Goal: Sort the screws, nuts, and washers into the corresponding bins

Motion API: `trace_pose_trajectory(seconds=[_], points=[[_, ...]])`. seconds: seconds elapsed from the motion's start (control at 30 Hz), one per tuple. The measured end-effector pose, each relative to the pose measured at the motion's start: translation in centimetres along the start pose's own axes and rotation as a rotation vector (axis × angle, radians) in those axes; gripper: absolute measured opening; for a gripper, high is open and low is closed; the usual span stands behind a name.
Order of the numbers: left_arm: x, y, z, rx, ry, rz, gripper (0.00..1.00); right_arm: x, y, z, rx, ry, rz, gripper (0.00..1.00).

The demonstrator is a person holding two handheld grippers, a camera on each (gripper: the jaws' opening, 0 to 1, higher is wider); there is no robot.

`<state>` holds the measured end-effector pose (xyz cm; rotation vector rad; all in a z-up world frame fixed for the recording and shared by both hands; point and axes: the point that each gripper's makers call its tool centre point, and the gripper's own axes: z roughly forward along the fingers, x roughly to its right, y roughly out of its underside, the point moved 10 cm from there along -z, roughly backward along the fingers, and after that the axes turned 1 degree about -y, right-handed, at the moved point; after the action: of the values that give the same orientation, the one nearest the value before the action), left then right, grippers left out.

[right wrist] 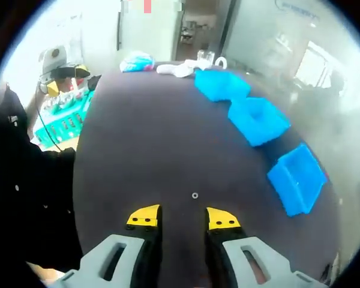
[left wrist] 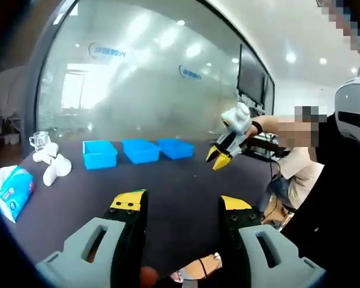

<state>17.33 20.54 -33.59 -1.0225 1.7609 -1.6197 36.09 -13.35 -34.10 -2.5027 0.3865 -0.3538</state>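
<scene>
A small metal washer [right wrist: 195,195] lies on the dark table [right wrist: 144,138], just ahead of my right gripper [right wrist: 183,216], which is open and holds nothing. Three blue bins [right wrist: 222,84] [right wrist: 258,120] [right wrist: 297,174] stand in a row along the table's right side in the right gripper view. In the left gripper view the same bins [left wrist: 99,153] [left wrist: 140,150] [left wrist: 176,147] line the far edge. My left gripper [left wrist: 182,203] is open above the table [left wrist: 168,180], with nothing between its jaws. The right gripper [left wrist: 221,157] hangs over the table's right part, held by a hand.
A tissue pack [left wrist: 12,191], white crumpled items [left wrist: 54,165] and a glass cup [left wrist: 40,140] sit at the table's left end. A person [left wrist: 324,180] stands at the right. A green rack [right wrist: 60,117] is beyond the table's left edge. A frosted glass wall [left wrist: 150,78] rises behind the bins.
</scene>
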Motion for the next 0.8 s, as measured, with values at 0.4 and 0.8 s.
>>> trace_pose_trajectory(seconds=[0.4,0.8], points=[[0.1,-0.2,0.5,0.006,0.004,0.006,0.45,1.2,-1.3,2.9,-0.152,-0.092,-0.088,0.23],[0.0,-0.1,0.5,-0.008,0.006,0.010,0.45,1.9,-1.7,4.3,-0.226,-0.149,-0.142,0.21]])
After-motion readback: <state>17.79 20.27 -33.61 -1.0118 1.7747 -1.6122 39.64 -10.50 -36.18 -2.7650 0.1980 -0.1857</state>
